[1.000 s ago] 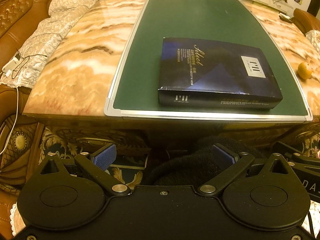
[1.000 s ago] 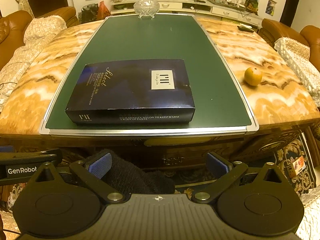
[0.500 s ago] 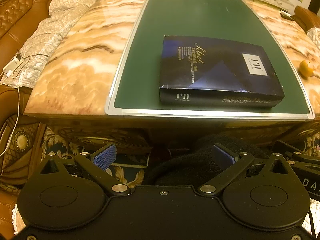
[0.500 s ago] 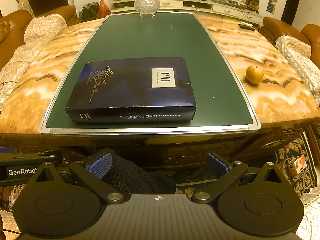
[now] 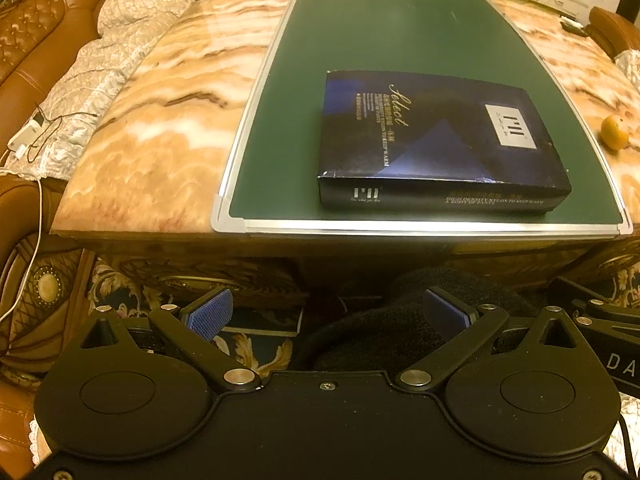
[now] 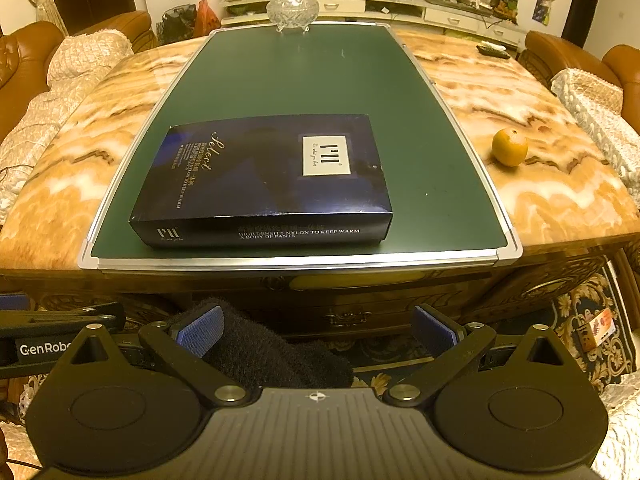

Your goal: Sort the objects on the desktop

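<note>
Grippers (image 5: 328, 314) wide (box (image 6: 264, 172) apparently untouched)

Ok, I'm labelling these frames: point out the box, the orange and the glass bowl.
box (image 6: 260, 172), right wrist view, middle of its lid
orange (image 6: 509, 147), right wrist view, centre of the fruit
glass bowl (image 6: 292, 10), right wrist view, its body

Dark navy box (image 6: 264, 172) with white label, green board (image 6: 304, 76), orange-and-white marbled counter (image 6: 560, 184), orange fruit (image 6: 509, 147).
</note>
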A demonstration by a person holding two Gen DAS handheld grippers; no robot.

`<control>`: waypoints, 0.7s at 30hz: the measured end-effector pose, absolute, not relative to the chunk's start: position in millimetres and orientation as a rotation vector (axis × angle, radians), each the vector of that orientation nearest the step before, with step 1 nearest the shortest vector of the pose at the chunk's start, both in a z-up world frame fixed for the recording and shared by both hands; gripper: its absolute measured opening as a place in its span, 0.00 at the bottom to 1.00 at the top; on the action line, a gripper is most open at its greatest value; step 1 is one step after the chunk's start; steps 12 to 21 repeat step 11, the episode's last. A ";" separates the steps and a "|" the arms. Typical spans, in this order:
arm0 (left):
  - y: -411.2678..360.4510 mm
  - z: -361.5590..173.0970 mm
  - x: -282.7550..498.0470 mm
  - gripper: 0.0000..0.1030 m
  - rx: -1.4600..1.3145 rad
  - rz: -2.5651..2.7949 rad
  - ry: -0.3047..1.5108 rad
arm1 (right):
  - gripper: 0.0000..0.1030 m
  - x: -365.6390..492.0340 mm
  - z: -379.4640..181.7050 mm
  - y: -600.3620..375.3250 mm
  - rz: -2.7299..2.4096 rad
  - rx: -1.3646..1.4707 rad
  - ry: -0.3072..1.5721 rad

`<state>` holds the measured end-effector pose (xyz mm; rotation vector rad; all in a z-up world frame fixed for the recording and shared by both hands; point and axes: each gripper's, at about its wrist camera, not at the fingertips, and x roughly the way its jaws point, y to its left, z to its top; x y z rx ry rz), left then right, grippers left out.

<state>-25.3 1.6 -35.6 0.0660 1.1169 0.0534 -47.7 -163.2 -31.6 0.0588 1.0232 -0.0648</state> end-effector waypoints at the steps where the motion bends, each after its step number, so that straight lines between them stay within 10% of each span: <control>1: 1.5 -35.5 -25.4 1.00 0.067 0.054 1.116 | 1.00 -47.7 -31.6 -163.2 -0.065 0.059 1.024; 21: 1.8 -36.0 -25.1 1.00 0.066 0.053 1.116 | 1.00 -47.2 -32.4 -162.8 -0.064 0.062 1.027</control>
